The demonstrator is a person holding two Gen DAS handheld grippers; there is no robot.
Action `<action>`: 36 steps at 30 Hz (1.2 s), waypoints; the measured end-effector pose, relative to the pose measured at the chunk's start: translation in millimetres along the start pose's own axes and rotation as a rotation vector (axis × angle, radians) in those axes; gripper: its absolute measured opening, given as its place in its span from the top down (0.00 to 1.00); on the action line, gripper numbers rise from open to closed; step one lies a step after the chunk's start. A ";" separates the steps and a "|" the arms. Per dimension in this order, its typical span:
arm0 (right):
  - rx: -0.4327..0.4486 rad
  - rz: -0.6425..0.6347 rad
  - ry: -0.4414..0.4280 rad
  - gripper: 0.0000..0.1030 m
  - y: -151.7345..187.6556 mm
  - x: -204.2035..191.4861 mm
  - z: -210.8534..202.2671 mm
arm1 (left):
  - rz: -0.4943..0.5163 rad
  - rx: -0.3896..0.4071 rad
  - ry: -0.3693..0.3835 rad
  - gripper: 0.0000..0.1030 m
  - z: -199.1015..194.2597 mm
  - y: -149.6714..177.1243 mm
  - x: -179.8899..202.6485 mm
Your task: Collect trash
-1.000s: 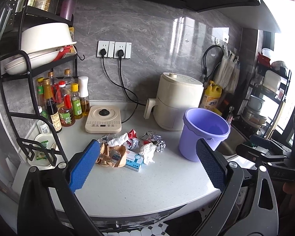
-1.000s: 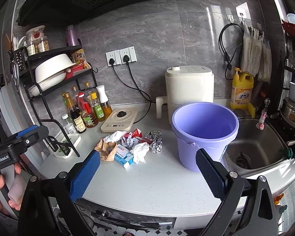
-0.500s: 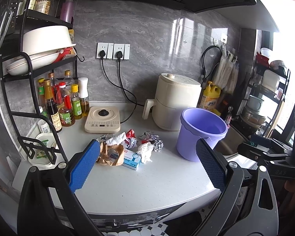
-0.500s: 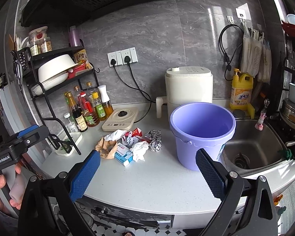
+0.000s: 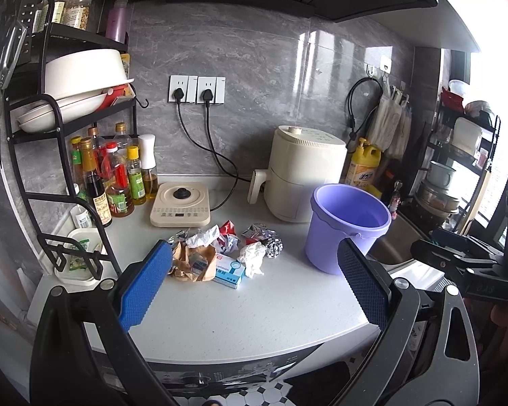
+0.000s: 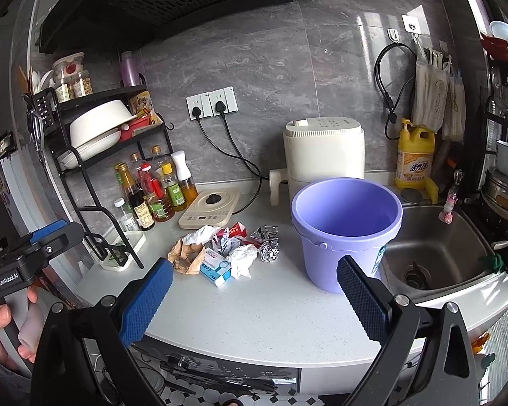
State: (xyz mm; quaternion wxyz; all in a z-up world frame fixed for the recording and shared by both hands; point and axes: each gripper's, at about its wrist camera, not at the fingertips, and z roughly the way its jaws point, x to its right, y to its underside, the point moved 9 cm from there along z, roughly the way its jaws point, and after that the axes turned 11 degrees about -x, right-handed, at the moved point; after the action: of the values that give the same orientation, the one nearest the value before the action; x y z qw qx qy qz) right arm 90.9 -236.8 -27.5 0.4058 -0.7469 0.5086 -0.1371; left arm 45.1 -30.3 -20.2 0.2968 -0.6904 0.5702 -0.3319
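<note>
A heap of trash lies on the white counter [image 5: 254, 308]: a brown paper bag [image 5: 189, 264], a blue-and-white box [image 5: 229, 269], a white crumpled tissue [image 5: 254, 257], a foil ball [image 5: 272, 247] and red-white wrappers [image 5: 227, 237]. The heap also shows in the right wrist view, with the box [image 6: 215, 269] in front. A purple bucket [image 5: 347, 226] stands upright right of the heap; it looks empty in the right wrist view [image 6: 347, 233]. My left gripper [image 5: 254, 286] is open and empty, back from the counter edge. My right gripper [image 6: 252, 299] is open and empty, also short of the heap.
A cream air fryer [image 5: 304, 176] and a flat cooker [image 5: 181, 204] stand behind the heap. A black rack [image 5: 64, 142] with bottles [image 5: 118, 176] is at the left. A sink [image 6: 433, 253] lies right of the bucket. A yellow detergent bottle [image 6: 416, 157] stands behind it.
Both views have pulled back slightly from the counter, so heap and bucket look a little smaller. Nothing on the counter moved. Both grippers stay open.
</note>
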 end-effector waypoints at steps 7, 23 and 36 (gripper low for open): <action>-0.001 0.004 -0.021 0.08 -3.0 -4.6 3.9 | -0.010 -0.042 -0.020 0.06 9.7 3.0 -9.5; -0.123 0.004 -0.034 0.08 -7.8 -12.6 85.8 | -0.077 -0.158 -0.040 0.06 79.3 6.1 -65.2; -0.281 0.071 -0.123 0.20 -4.6 -38.6 181.2 | -0.091 -0.179 0.014 0.17 150.5 -21.8 -99.7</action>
State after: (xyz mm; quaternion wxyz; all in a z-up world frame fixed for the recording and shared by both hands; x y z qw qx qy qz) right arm 188.6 -117.9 -130.7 0.3323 -0.7849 0.5230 -0.0039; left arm 165.0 76.3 -105.8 0.2147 -0.7368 0.5678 -0.2976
